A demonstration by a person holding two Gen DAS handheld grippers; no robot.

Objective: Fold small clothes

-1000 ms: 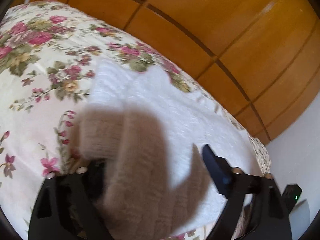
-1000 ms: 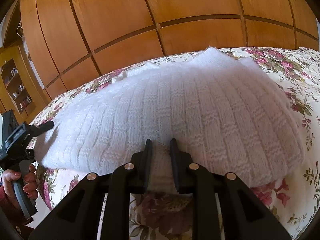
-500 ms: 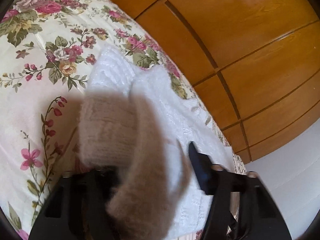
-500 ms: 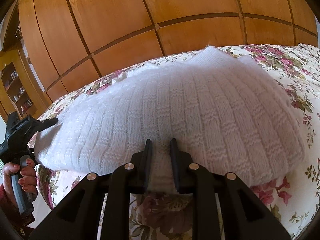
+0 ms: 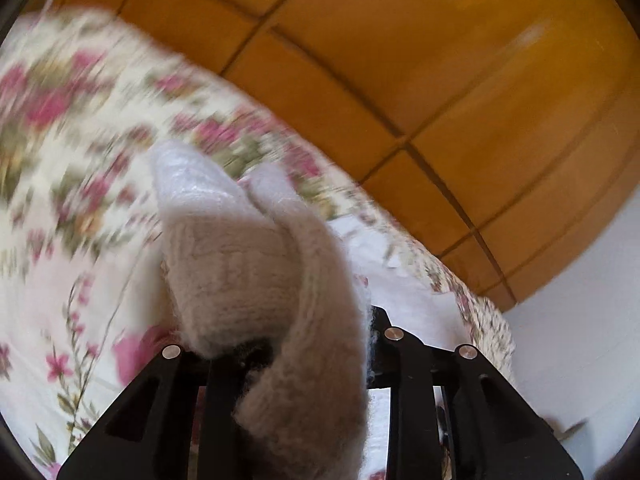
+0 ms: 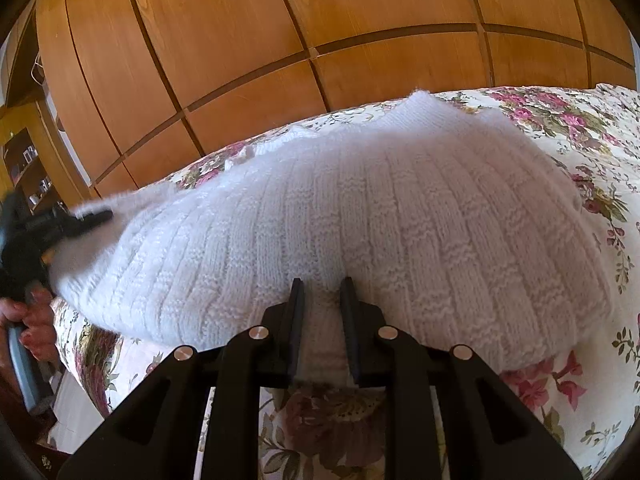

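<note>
**White knit pinched at two spots on the floral bed**

Right wrist view: gives the whole garment. White knit sweater (image 6: 360, 216) lies spread over the floral bedspread (image 6: 576, 148), ribbed/basket-stitch texture clear, near hem bunched up toward the cam. The left gripper (image 6: 90, 216) shows only here from outside: blurred black tool at the far left edge of the knit, w/ a hand (image 6: 30, 320) wrapped round its grey handle below. Also only here: wood shelving (image 6: 24, 160) at far left w/ small items, too small to tell what.

Left wrist view: close-up, heavily blurred. A thick fold of the sweater (image 5: 260, 280) fills the middle, looks beige-grey in shadow, fuzzy. It rises from betw. the left gripper (image 5: 316, 356) fingers and drapes over the cam side. White wall (image 5: 580, 340) at right shows only here. Wood panelled wall (image 5: 400, 60) behind the bed, seen in both views.

Pose: right gripper (image 6: 322, 292) points forward and down at the near hem, centred on the sweater. Left gripper angled down over the bed edge, bedspread (image 5: 60, 160) stretching off to its left.

Jaws: right pair stand close, nearly parallel, pinching a narrow pleat of hem betw. them. Left pair are closing w/ the fold betw. them; right finger tip sits against the knit, left finger mostly hidden by fabric, so full contact can't be made out.

The sweater's edge at the left gripper is lifted off the bedspread; rest lies flat, sleeves not distinguishable.
</note>
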